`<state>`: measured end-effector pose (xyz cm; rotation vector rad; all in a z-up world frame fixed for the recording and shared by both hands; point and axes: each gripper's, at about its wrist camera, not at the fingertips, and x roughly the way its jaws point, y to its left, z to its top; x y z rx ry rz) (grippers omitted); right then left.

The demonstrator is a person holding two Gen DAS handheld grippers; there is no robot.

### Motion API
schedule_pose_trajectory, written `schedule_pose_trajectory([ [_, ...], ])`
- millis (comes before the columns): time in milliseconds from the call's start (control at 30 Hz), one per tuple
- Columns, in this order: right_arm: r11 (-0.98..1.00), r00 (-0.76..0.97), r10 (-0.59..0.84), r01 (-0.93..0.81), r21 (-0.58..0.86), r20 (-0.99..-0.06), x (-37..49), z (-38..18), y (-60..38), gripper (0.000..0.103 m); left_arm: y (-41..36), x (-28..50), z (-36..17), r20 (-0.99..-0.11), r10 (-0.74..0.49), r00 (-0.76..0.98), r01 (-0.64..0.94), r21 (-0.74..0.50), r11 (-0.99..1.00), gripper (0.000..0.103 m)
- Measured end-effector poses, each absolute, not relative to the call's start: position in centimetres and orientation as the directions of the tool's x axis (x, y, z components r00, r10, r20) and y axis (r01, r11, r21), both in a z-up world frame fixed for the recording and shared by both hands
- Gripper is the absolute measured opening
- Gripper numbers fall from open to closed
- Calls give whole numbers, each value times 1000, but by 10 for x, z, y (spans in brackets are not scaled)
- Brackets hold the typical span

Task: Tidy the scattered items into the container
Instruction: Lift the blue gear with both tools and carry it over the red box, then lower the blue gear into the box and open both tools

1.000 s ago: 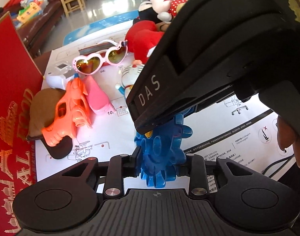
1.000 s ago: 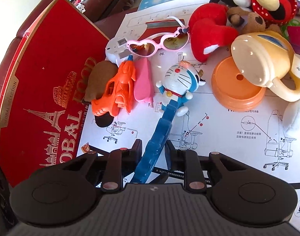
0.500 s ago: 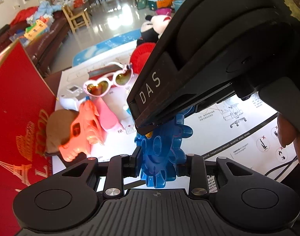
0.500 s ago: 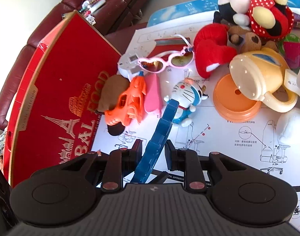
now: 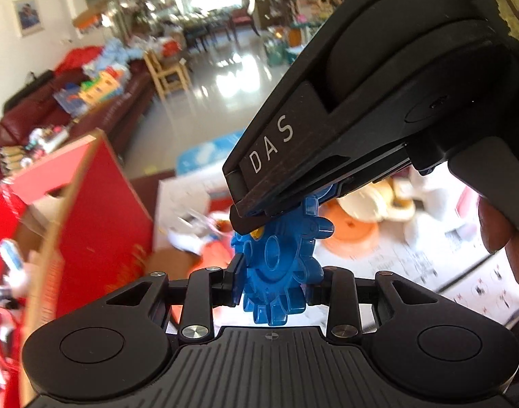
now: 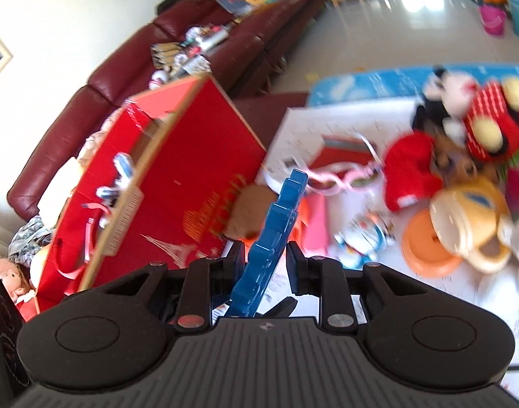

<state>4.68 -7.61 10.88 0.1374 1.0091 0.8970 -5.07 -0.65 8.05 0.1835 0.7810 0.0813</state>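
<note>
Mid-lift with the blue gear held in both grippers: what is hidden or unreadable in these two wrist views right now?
- Left wrist: the right gripper hides much of the table behind the blue gear.
- Left wrist: the red box is cut by the edge; its contents are blurred.
- Right wrist: toys on the white sheet are motion-blurred; its print is unreadable.

Both claws have lifted the blue gear [image 5: 280,261] above the red box [image 6: 178,183].

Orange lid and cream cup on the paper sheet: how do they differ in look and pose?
The orange lid is a shallow disc lying flat; the cream cup is taller and rounded, tipped on its side. The lid is plain orange with a small hole in its face; the cup is cream with a blue mark and a handle. The cup overlaps the lid's edge. Both rest on the paper sheet, motion-blurred.
</note>
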Motion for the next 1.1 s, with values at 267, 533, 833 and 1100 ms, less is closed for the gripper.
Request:
schedule_pose_trajectory([
  [267, 531, 204, 761, -741, 411, -616, 22, 168, -14, 30, 41, -80, 133, -594, 269, 758, -164, 225, 960, 33],
  [533, 401, 146, 812, -844, 356, -566, -5, 200, 68, 30, 106, -101, 164, -546, 395, 739, -306, 250, 919, 34],
  [833, 372, 101, 798, -858, 354, -594, -16, 196, 140, 75, 167, -110, 163, -592, 369, 716, -394, 92, 914, 61],
  [1100, 403, 101, 805, -816, 414, -585, -4, 180, 139, 89, 201, -120, 132, -675, 442, 590, -559, 54, 827, 93],
])
